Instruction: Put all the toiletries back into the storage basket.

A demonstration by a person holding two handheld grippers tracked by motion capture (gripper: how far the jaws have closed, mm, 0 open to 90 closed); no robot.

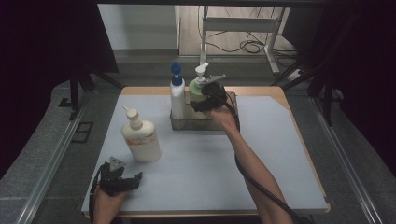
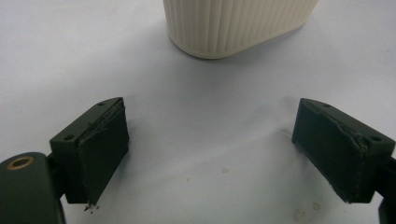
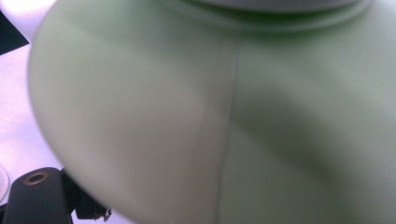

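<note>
The green pump bottle in the clear tray is pinched by the right gripper; the left gripper is held spread near the cream bottle.

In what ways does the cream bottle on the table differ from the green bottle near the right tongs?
The cream bottle stands free on the table; the green bottle stands in the clear tray. The cream bottle looks wider, with ribbed sides; the green bottle's side is smooth. The left tongs are open and apart from the cream bottle; the right tongs are at the green bottle. Both are upright with pump tops.
</note>
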